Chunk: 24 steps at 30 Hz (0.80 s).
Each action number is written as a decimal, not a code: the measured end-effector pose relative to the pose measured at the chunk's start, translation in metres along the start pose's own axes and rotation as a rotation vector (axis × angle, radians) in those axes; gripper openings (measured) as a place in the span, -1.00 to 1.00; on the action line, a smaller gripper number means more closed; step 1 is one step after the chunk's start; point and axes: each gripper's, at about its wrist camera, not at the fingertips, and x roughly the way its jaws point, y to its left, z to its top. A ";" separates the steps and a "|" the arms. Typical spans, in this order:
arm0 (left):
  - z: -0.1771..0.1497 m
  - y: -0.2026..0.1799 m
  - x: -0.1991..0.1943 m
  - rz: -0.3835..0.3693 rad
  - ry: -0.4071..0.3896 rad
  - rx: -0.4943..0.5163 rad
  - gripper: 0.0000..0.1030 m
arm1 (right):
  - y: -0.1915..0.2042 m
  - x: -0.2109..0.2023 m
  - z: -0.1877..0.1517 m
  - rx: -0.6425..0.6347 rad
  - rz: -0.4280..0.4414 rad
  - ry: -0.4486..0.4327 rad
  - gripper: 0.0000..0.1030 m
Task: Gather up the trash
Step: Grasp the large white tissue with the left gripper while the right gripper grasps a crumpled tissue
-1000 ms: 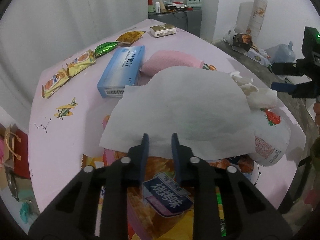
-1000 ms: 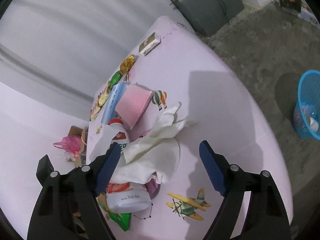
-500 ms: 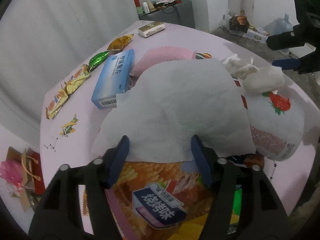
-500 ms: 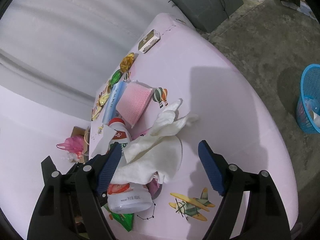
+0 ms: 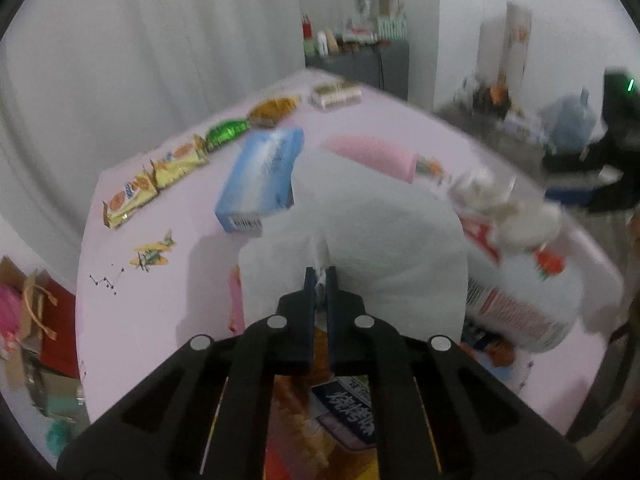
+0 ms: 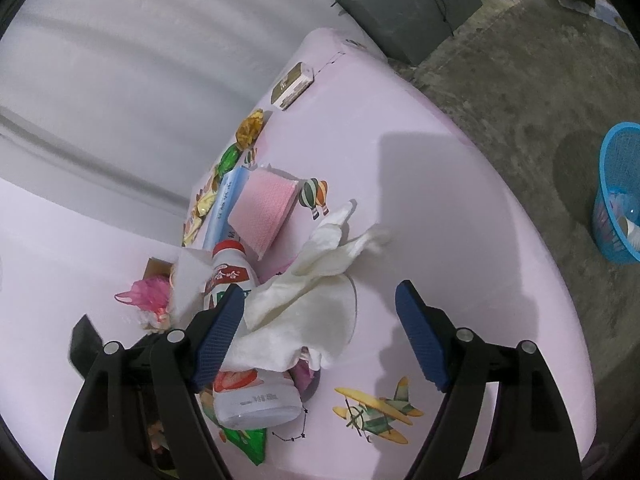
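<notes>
My left gripper (image 5: 320, 276) is shut on the near edge of a large white tissue sheet (image 5: 372, 236), which is puckered at the pinch and lifted over an orange snack bag (image 5: 340, 404). A white drink bottle (image 5: 520, 296) lies to its right with a crumpled tissue (image 5: 504, 208) on top. In the right wrist view my right gripper (image 6: 320, 336) is open and empty, straddling the crumpled tissue (image 6: 312, 312) that lies over the bottle (image 6: 252, 392).
A blue box (image 5: 260, 180), a pink pack (image 5: 372, 152), several snack packets (image 5: 160, 172) and a small carton (image 5: 336, 94) lie on the pink table (image 6: 440, 184). A blue waste basket (image 6: 620, 192) stands on the floor at right. Bags lie on the floor at left.
My left gripper opened wide, then shut on the edge of the white tissue sheet and raised it. The right gripper stayed open over the crumpled tissue.
</notes>
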 end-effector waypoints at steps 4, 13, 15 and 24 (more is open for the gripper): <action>0.005 0.007 -0.015 0.035 -0.054 -0.033 -0.94 | 0.000 0.004 0.001 0.012 0.015 0.007 0.35; 0.008 -0.001 -0.056 0.075 -0.217 -0.040 -0.97 | -0.009 0.034 0.010 0.110 0.069 0.052 0.30; 0.008 -0.005 -0.060 0.077 -0.232 -0.032 -0.97 | -0.010 0.041 0.010 0.121 0.073 0.065 0.25; 0.008 -0.019 -0.061 0.059 -0.240 -0.011 -0.97 | -0.018 0.053 0.012 0.162 0.070 0.072 -0.49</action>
